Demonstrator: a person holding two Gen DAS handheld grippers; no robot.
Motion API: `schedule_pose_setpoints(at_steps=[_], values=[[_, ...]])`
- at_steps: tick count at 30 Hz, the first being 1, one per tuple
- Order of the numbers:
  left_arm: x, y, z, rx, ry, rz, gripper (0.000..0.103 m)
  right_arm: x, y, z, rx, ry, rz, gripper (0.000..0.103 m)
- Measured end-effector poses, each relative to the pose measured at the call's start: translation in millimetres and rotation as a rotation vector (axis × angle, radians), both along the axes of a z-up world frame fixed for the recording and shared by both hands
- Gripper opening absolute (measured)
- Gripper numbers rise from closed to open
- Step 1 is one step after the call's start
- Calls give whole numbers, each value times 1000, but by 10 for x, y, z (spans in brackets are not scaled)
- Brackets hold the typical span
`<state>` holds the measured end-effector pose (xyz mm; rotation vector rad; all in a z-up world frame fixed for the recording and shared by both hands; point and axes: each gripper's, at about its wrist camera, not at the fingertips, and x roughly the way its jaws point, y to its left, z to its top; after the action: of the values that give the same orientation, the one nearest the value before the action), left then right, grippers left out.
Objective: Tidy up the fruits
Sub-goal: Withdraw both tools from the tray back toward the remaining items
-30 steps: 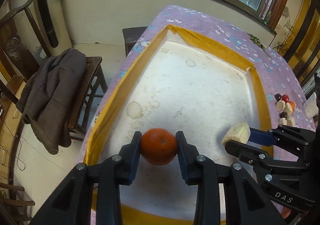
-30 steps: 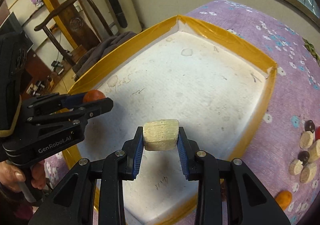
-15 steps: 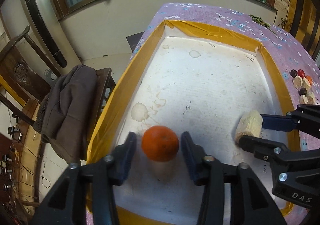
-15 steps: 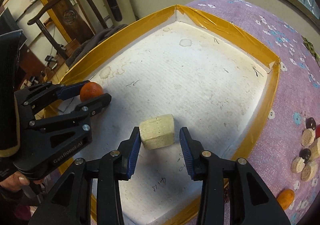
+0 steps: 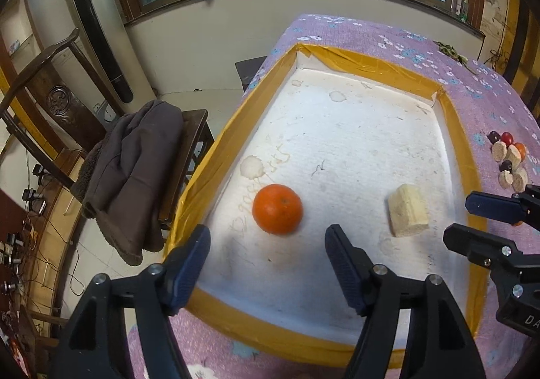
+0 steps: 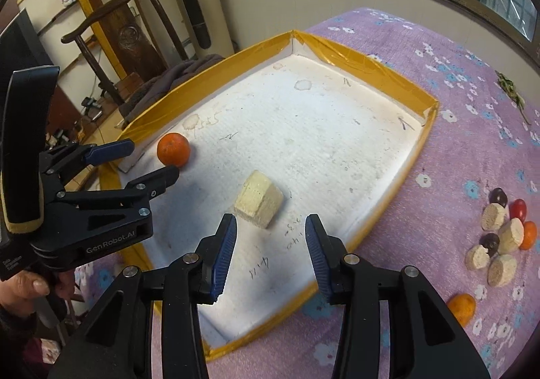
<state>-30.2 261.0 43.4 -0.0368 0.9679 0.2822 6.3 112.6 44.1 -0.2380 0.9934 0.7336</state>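
Stained foam tray [image 5: 354, 129] holds round orange [image 5: 277, 209].

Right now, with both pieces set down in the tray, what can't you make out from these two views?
- Pile of leftover pieces, both views: too small to identify.
- Orange fruit, right wrist view: partly hidden behind the right gripper frame.
- Tray's near corner, left wrist view: covered by the left gripper, whose jaws are opening, nothing between them.
- Tabletop beyond the frame edges: cut off.

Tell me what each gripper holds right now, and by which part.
Nothing is held. The left gripper and right gripper are both opening, fingers clear of the round orange fruit and the pale cut block.
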Motion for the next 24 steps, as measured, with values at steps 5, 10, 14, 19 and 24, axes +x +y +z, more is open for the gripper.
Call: schedule_pose_setpoints(at_steps=[5,10,14,19,24], values=[[-34,-201,109,-6,-18,-12,76,-51,-266,57,36,-1,-30,47],[-37,-490,215,-4,-34,-48,80,-80,-616,57,56,10,-83,51],[-16,-747,275,0,-39,-88,83,-97,-904,49,67,19,-136,52],[-7,-1061,306,11,-37,-139,87,-75,-1369,10,79,31,-228,54],[-1,-1358,291,19,-17,-201,91,-44,-1772,-55,73,29,-312,56]])
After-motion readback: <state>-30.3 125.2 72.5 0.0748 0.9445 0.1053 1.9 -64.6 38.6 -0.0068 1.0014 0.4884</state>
